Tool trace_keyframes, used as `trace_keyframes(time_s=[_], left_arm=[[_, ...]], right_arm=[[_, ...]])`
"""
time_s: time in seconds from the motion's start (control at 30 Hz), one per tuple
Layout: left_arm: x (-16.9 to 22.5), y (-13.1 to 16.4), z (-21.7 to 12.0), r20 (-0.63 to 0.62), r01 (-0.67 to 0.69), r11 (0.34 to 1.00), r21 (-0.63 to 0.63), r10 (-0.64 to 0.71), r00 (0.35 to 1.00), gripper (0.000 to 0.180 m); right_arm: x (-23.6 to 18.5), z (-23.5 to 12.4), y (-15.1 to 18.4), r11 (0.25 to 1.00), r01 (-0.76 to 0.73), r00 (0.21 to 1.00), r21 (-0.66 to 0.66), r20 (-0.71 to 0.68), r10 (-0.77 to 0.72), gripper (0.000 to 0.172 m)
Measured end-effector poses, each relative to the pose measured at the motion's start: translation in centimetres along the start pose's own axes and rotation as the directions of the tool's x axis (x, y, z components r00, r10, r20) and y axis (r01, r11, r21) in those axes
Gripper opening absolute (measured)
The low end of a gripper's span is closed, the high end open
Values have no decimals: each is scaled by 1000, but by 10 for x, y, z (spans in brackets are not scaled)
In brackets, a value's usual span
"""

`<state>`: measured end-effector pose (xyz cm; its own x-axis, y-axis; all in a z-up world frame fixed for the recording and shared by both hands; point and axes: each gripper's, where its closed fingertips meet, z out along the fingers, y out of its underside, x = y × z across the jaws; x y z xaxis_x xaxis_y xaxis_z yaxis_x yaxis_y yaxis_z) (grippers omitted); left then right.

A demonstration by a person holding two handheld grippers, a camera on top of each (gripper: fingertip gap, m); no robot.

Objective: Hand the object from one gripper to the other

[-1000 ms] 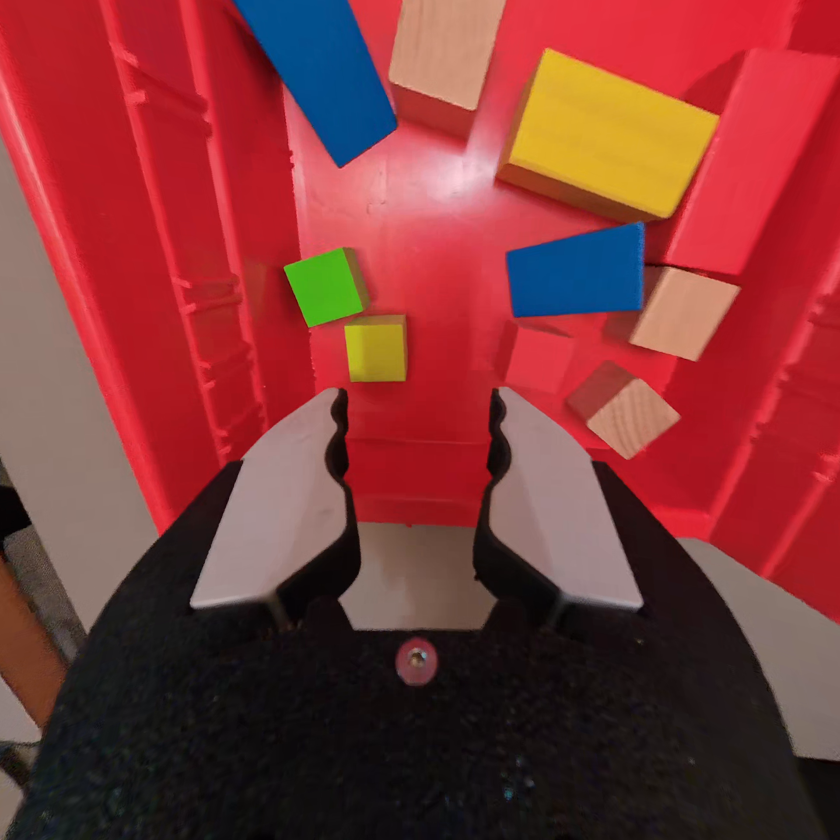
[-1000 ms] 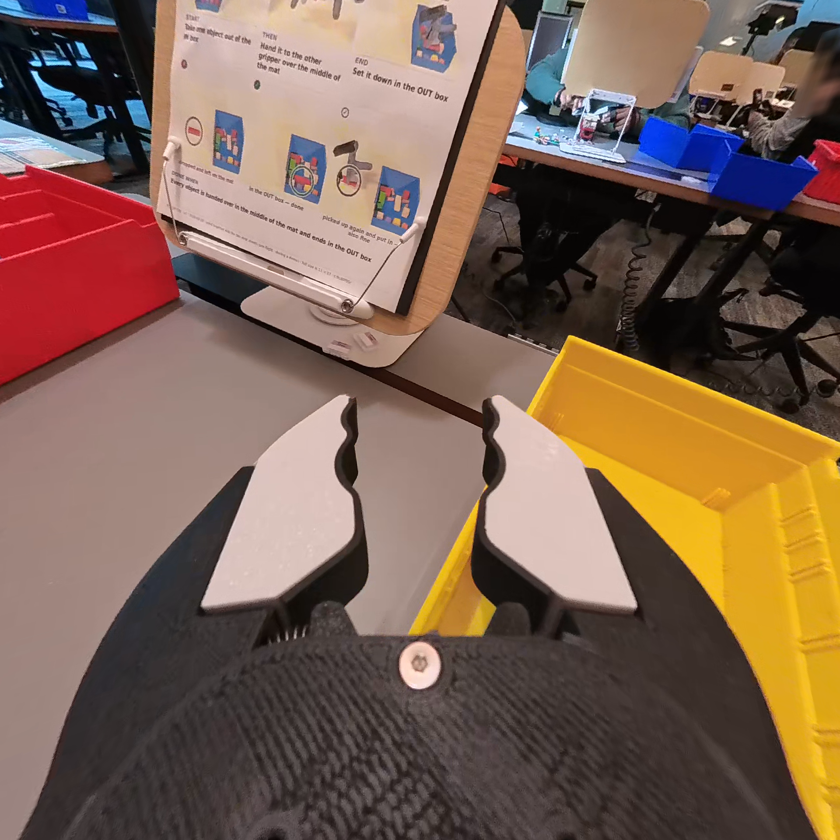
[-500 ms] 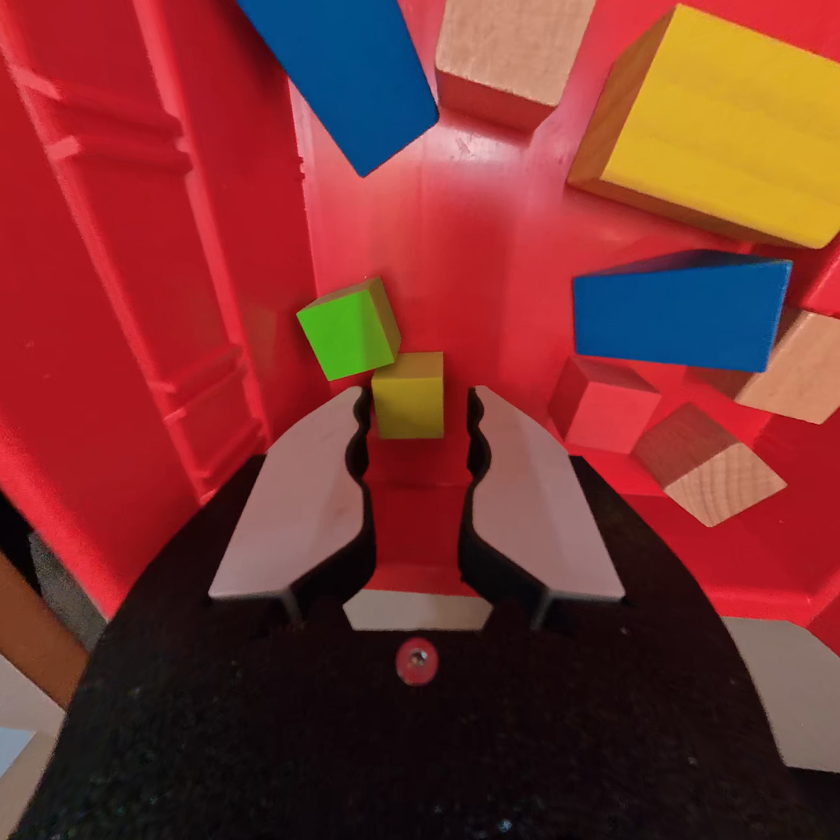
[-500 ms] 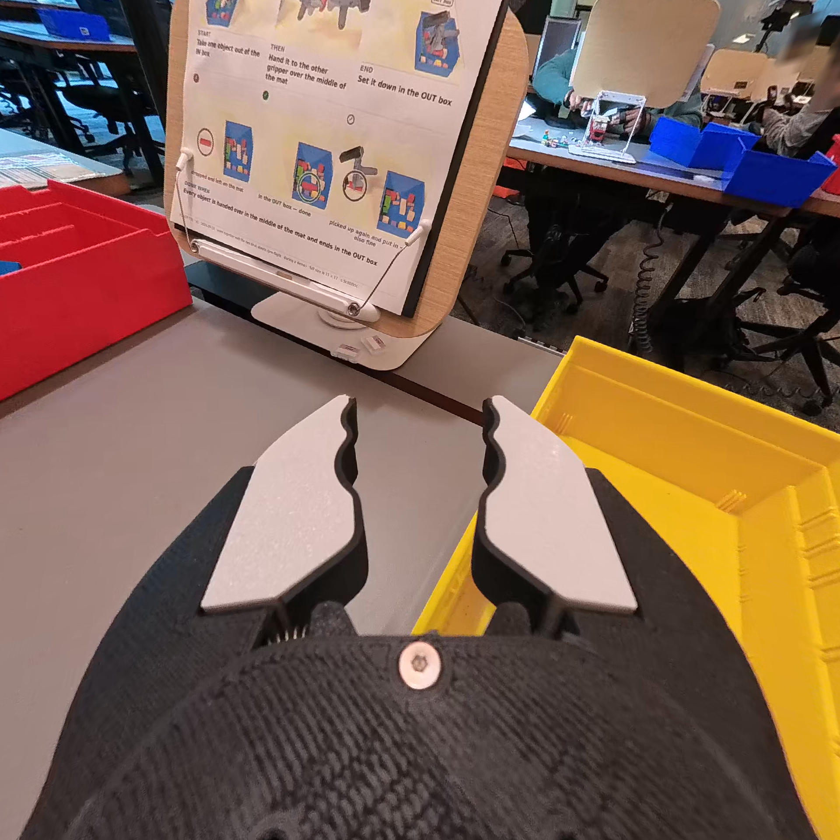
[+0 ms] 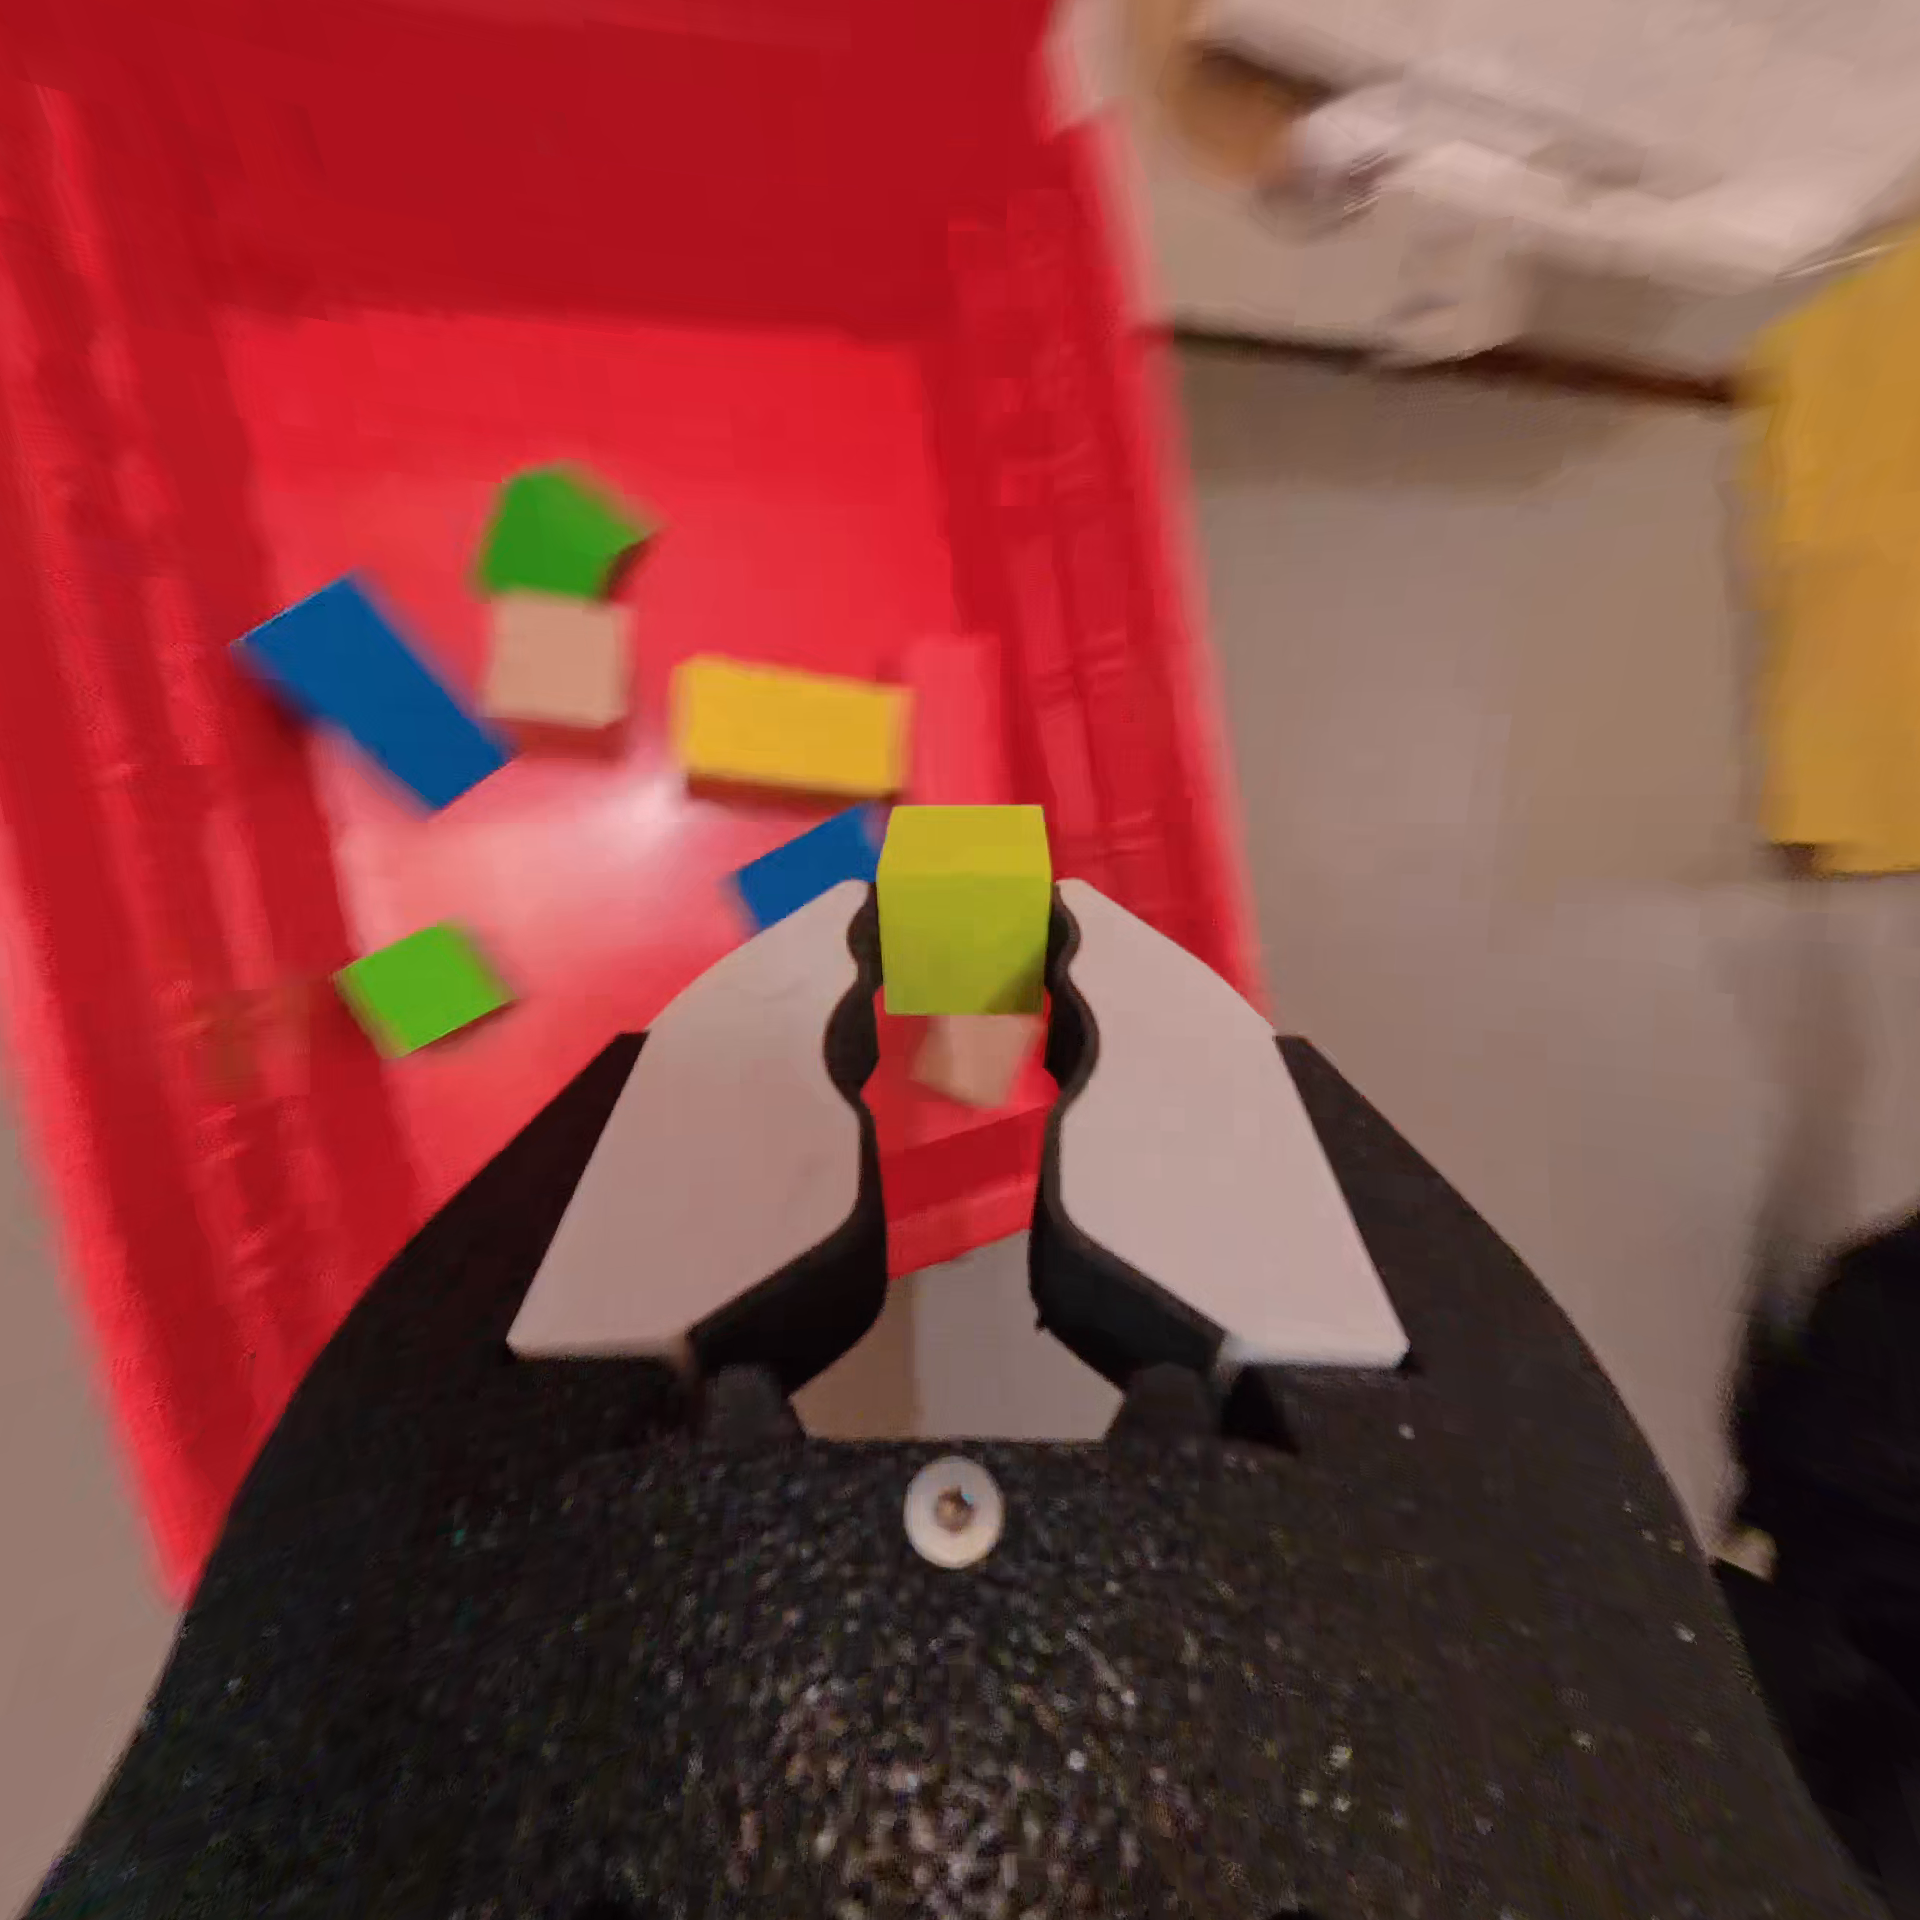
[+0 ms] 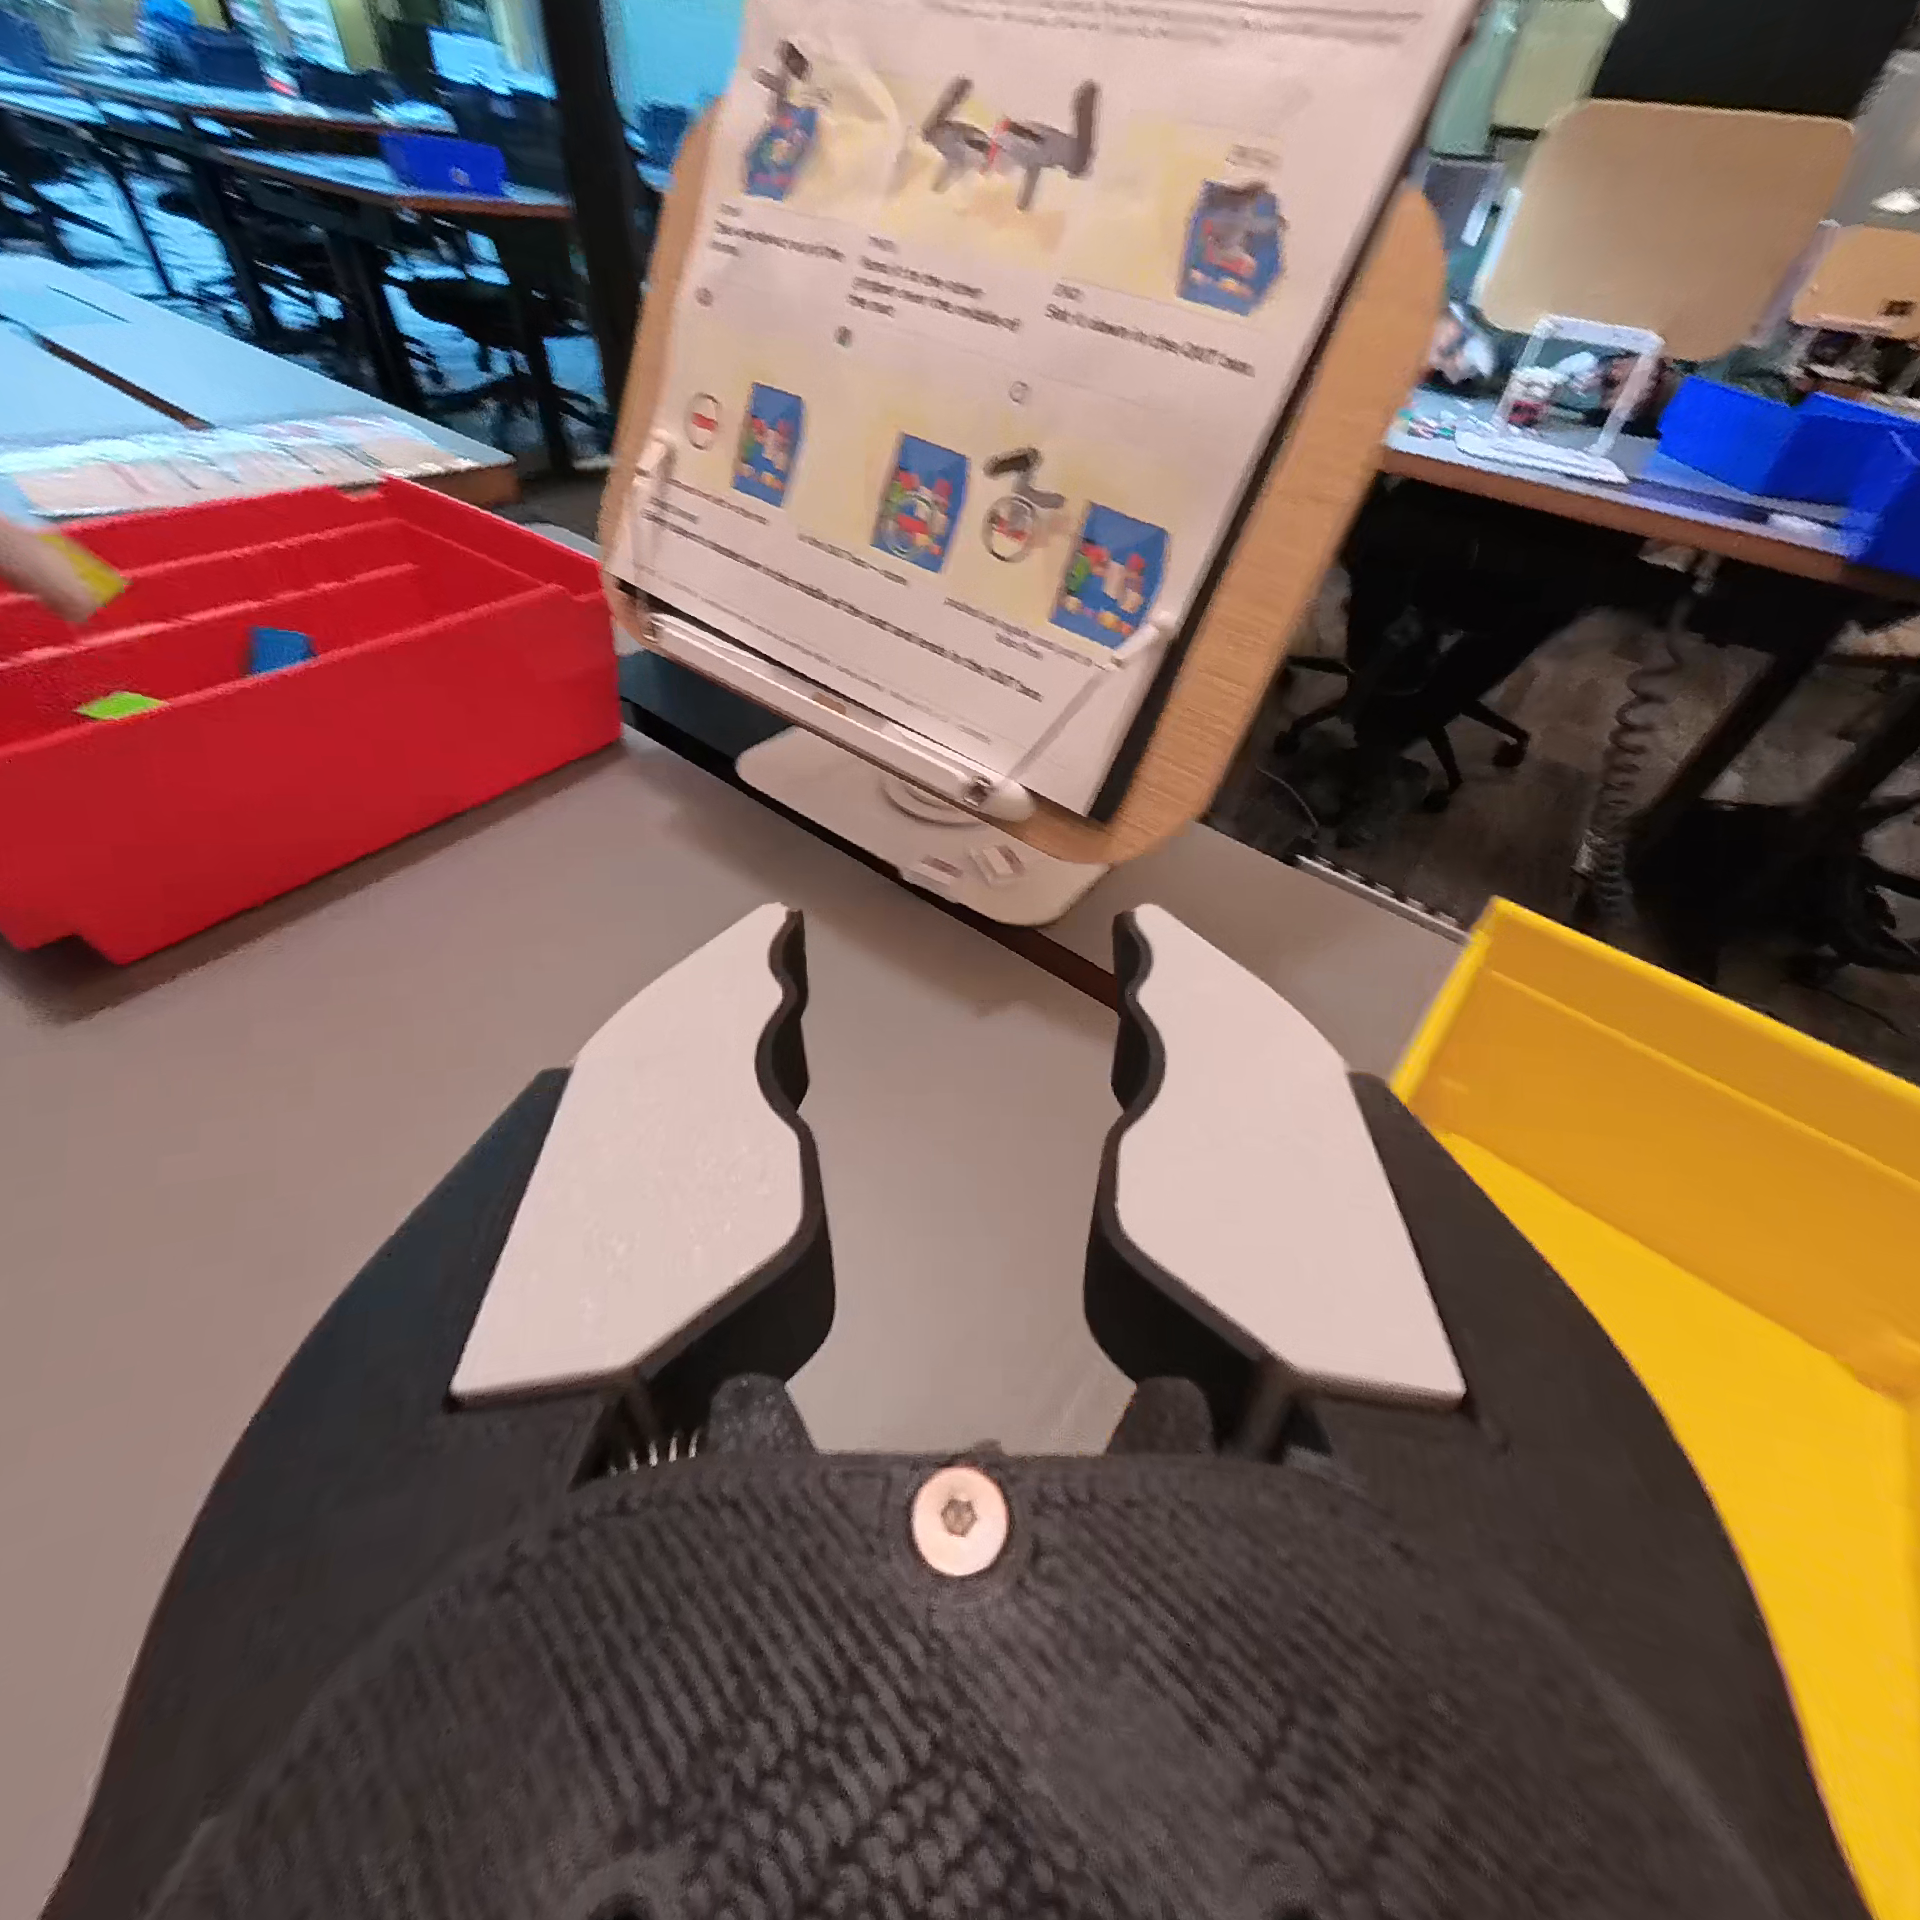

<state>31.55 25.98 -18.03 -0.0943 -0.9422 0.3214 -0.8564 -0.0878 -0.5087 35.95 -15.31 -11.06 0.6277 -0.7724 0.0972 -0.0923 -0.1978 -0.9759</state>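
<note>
My left gripper (image 5: 961, 935) is shut on a small yellow-green cube (image 5: 961, 914), with both pads pressed on its sides, and holds it above the red bin (image 5: 1081, 520). In the right wrist view the cube (image 6: 99, 577) and the tip of the left gripper show at the far left, over the red bin (image 6: 312, 769). My right gripper (image 6: 961, 997) is open and empty above the grey table (image 6: 312, 1091), next to the yellow bin (image 6: 1662, 1164).
The red bin holds several blocks: blue (image 5: 364, 691), green (image 5: 421, 987), yellow (image 5: 790, 727), plain wood (image 5: 556, 665). An instruction sheet on a wooden stand (image 6: 997, 436) rises behind the table. Other tables with blue bins (image 6: 1787, 457) stand farther back. The grippers' ends are close to 40 cm from one another.
My left gripper closed on the yellow-green cube on the bin floor and lifted it up and back out of the bin. My right gripper turned left and stayed open.
</note>
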Motion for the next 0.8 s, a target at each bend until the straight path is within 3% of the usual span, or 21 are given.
trace_keyframes(time_s=[0.03, 0.13, 0.23, 0.3, 0.4, 0.57, 0.7, 0.8], left_arm=[[25, -8, -9, -102, -9, 998, 63, 16, 995, 28], [93, -17, -34, -361, -25, 981, 192, 95, 928, 28], [141, -12, -45, -439, -141, 940, 310, 273, 856, 28], [175, -4, -52, -445, -262, 865, 428, 454, 772, 28], [219, 15, -57, -356, -440, 673, 594, 711, 606, 28], [255, 35, -56, -67, -656, 289, 698, 937, 342, 28], [270, 42, -64, 63, -681, 108, 724, 973, 221, 28], [280, 48, -71, 103, -663, 32, 748, 981, 163, 28]], right_arm=[[-10, 3, -5, 1000, 6, 999, 17, 38, -6, 59], [-45, 10, -20, 997, 8, 986, 73, 167, -20, 63], [-88, 13, -36, 990, -70, 939, 120, 343, 24, 65], [-117, 11, -51, 973, -180, 876, 146, 474, 91, 65], [-158, 5, -68, 923, -371, 706, 105, 677, 207, 67], [-214, -6, -72, 836, -516, 324, -188, 860, 394, 82], [-232, -16, -77, 777, -547, 127, -313, 886, 446, 81], [-235, -22, -81, 748, -554, 28, -367, 889, 457, 73]])
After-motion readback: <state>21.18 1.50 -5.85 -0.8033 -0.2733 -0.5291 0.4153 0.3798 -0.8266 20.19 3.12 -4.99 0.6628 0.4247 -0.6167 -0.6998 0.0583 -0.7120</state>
